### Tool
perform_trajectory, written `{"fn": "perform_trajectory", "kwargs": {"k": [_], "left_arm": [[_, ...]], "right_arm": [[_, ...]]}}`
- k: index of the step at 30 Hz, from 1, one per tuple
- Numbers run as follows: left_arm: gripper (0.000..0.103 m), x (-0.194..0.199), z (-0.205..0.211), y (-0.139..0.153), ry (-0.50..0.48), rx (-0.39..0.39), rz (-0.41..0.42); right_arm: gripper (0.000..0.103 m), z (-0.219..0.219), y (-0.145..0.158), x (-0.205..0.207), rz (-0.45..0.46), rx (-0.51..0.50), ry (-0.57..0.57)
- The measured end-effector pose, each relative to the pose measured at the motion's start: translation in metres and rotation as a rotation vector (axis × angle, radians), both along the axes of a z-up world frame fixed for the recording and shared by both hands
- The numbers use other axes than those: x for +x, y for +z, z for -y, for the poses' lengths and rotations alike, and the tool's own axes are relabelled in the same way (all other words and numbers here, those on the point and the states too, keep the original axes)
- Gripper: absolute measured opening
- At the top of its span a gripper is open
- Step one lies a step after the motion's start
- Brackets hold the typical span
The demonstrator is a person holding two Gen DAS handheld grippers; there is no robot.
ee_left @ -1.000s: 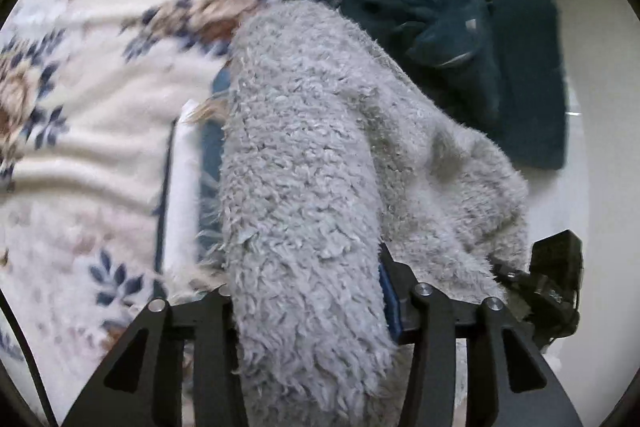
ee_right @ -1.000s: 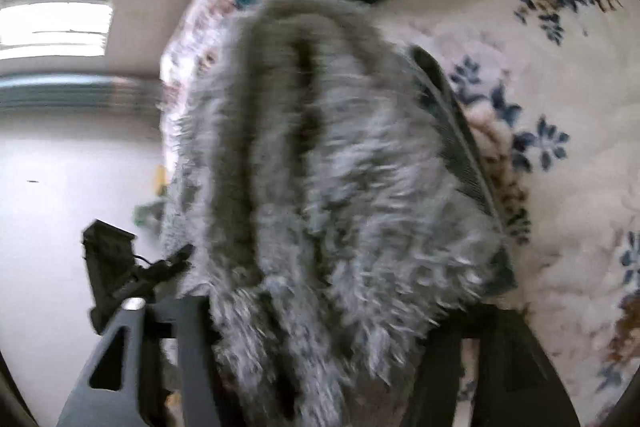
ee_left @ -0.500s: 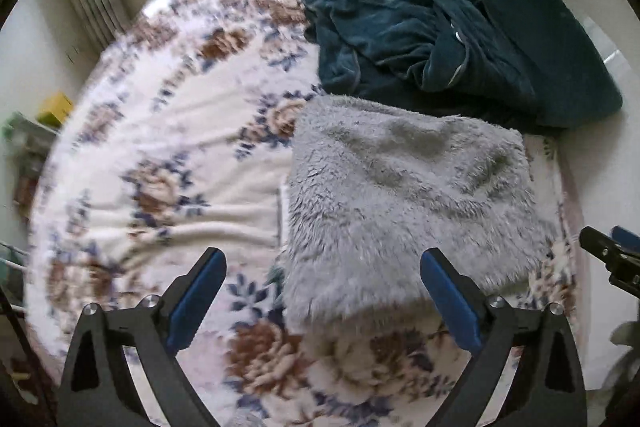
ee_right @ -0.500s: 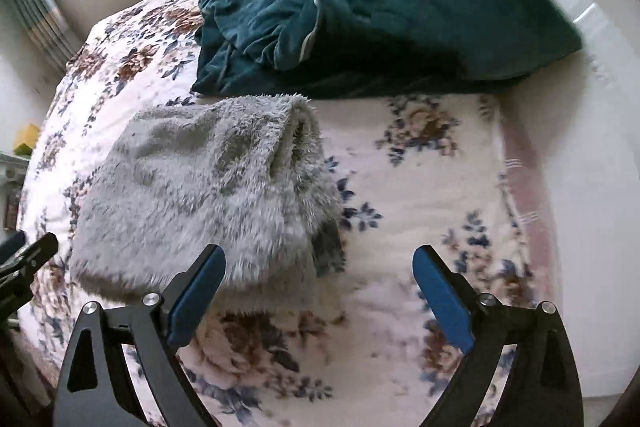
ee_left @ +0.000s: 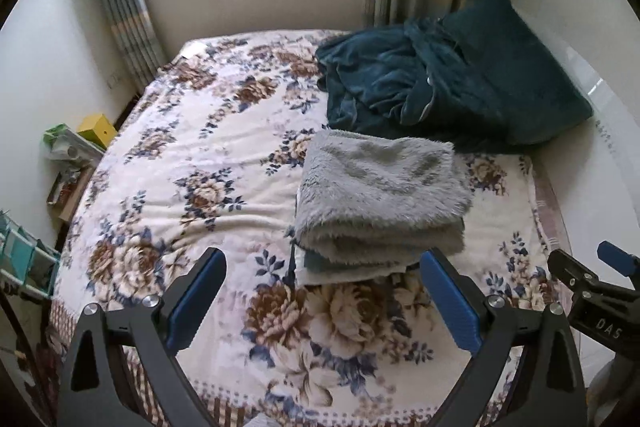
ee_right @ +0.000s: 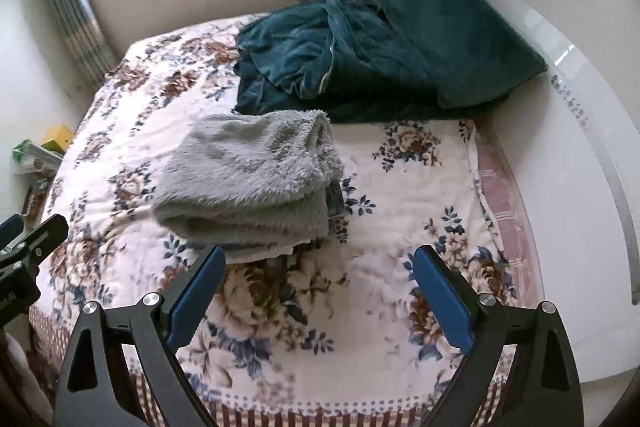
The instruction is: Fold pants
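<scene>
The fluffy grey pants (ee_left: 380, 195) lie folded in a thick rectangular stack on the flowered bedspread (ee_left: 192, 187), also seen as grey pants (ee_right: 256, 179) in the right wrist view. My left gripper (ee_left: 322, 301) hangs above the bed, well back from the stack, open with nothing between its blue pads. My right gripper (ee_right: 316, 297) is likewise raised and open, empty, with the stack ahead and to its left. Each gripper's tip shows at the edge of the other's view.
A dark teal blanket and pillow (ee_left: 460, 87) are heaped at the bed's far right, just behind the stack. A white wall (ee_right: 580, 147) runs along the right side. Clutter and a yellow box (ee_left: 98, 129) sit on the floor at the left. Window and curtains stand behind.
Both grippers let go of the grey pants, opened wide and pulled up and back from the bed. The pants now rest folded on the bedspread.
</scene>
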State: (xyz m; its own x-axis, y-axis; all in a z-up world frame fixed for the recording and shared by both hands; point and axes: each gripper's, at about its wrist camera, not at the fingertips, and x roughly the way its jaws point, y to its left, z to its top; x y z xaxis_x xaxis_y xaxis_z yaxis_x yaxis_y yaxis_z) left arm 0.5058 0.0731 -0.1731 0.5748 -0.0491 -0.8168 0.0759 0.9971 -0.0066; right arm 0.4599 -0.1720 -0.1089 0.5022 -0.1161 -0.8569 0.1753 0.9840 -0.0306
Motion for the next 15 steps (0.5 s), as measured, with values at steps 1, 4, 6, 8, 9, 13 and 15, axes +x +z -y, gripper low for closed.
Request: {"fn": "perform_trajectory", "kwargs": {"k": [1,4,6,8,9,13,15], "left_arm": [[0.099,-0.012,0.000,0.007,0.003,-0.002,0.010],[0.099,-0.052,-0.001,0.026,0.028,0.001,0.043],[0.099,-0.083,-0.003,0.041,0.047,0.003,0.071],[0.099,-0.112,-0.005,0.054,0.059,-0.003,0.087],[0.099,-0.124,-0.007,0.059,0.065,-0.010,0.095],[0.099,-0.172,-0.010,0.085,0.073,-0.029,0.133],[0.099,-0.193,-0.012,0.097,0.081,-0.025,0.159]], "right_arm": [[0.097,-0.001,0.008,-0.012,0.011,0.004,0.007],[0.097,-0.006,0.038,-0.057,0.046,0.001,0.040],[0.097,-0.007,0.054,-0.084,0.064,0.000,0.053],[0.097,-0.009,0.072,-0.115,0.085,0.007,0.073],[0.097,-0.010,0.080,-0.128,0.094,0.007,0.078],[0.097,-0.013,0.118,-0.189,0.150,-0.003,0.096],[0.097,-0.016,0.137,-0.216,0.178,-0.011,0.101]]}}
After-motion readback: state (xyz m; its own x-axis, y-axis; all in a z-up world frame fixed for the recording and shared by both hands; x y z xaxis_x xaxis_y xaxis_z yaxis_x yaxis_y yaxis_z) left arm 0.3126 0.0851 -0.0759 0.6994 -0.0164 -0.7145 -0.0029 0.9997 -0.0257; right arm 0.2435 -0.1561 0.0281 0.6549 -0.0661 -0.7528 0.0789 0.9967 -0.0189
